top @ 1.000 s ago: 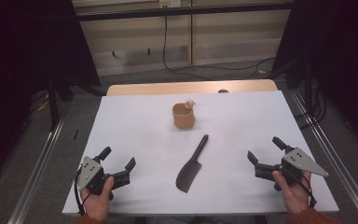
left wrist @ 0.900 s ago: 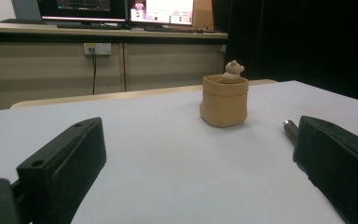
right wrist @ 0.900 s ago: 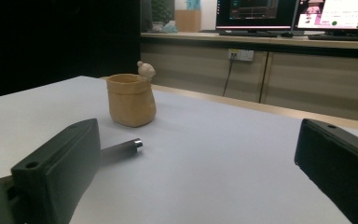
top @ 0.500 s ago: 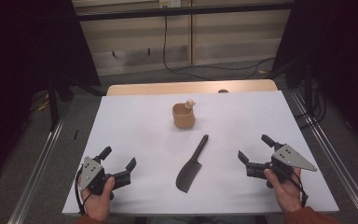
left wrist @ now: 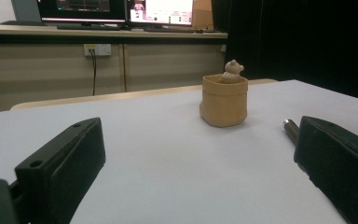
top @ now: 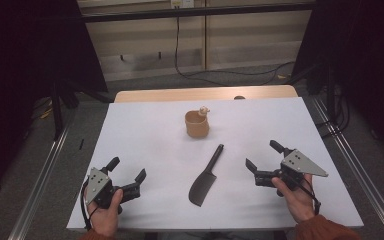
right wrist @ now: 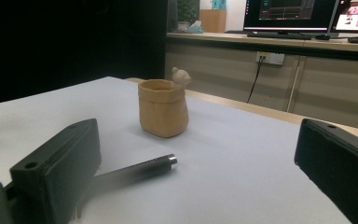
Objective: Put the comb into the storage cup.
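A tan cup (top: 197, 124) with a small bear figure on its rim stands upright at the table's middle back. A black cleaver-shaped knife (top: 206, 175) lies flat in front of it, blade toward me, handle pointing at the cup. My left gripper (top: 127, 168) rests open at the front left, nothing between its jaws. My right gripper (top: 261, 153) is open just right of the knife, apart from it. In the left gripper view the cup (left wrist: 223, 100) is ahead and the handle tip (left wrist: 290, 128) peeks by the right jaw. In the right gripper view the handle (right wrist: 140, 170) lies between the jaws, the cup (right wrist: 163, 109) beyond.
The white table top (top: 130, 130) has a wooden strip (top: 205, 93) along its far edge. Metal rails (top: 40, 195) run along both sides on the floor. Cables (top: 220, 75) trail behind the table. Monitors (left wrist: 158, 10) sit on a far counter.
My right gripper has moved left, closer to the knife, and stayed open. The left gripper, cup and knife have not moved.
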Tool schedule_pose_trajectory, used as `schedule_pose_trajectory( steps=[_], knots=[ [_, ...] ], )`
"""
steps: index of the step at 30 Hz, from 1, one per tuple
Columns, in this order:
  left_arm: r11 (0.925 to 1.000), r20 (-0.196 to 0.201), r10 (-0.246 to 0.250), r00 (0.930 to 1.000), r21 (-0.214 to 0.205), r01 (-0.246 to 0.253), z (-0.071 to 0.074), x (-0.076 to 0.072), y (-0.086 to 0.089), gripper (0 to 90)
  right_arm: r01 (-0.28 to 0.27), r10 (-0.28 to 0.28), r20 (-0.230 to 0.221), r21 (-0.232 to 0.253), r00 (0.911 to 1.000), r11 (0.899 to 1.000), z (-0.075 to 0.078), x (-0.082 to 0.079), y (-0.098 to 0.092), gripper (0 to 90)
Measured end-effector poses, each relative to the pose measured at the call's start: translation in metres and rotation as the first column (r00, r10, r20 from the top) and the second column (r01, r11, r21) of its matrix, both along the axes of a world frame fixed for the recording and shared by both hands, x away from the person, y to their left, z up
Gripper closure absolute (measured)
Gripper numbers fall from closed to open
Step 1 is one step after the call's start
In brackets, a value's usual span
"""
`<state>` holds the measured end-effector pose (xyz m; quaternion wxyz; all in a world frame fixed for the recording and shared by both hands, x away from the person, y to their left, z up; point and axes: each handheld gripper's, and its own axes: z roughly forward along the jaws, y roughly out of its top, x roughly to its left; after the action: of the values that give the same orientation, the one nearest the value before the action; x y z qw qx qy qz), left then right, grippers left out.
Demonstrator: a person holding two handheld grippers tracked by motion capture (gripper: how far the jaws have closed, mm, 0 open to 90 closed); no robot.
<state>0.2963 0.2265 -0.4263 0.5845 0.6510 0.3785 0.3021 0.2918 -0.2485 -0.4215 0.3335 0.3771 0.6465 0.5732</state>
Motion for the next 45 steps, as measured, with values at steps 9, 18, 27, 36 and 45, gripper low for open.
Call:
schedule_pose_trajectory(
  steps=[9, 18, 27, 36, 45],
  knots=[
    [1.0000, 0.002, -0.004, 1.0000, -0.006, 0.004, 0.000, 0.000, -0.001, 2.0, -0.036, 0.036, -0.013, -0.015, 0.9993, 0.999, -0.002, 0.009, 0.017, 0.0],
    [0.9999, -0.003, -0.016, 0.9999, -0.003, 0.016, 0.000, 0.001, 0.000, 2.0, -0.011, 0.011, 0.007, -0.038, 0.9999, 0.999, 0.002, 0.020, 0.026, 0.5],
    [0.9999, -0.003, -0.014, 0.9999, -0.007, 0.014, -0.001, 0.001, -0.001, 2.0, -0.044, 0.045, 0.026, -0.037, 0.9986, 0.998, 0.006, 0.030, 0.040, 0.0],
    [0.9999, -0.005, -0.012, 0.9999, -0.007, 0.012, -0.001, 0.001, 0.000, 2.0, -0.060, 0.061, 0.017, -0.043, 0.9980, 0.997, 0.006, 0.048, 0.051, 1.1],
    [0.9998, -0.010, -0.017, 0.9998, -0.005, 0.017, -0.001, 0.001, -0.001, 2.0, -0.036, 0.038, 0.030, -0.038, 0.9988, 0.999, 0.009, 0.060, 0.054, 2.6]
  ],
)
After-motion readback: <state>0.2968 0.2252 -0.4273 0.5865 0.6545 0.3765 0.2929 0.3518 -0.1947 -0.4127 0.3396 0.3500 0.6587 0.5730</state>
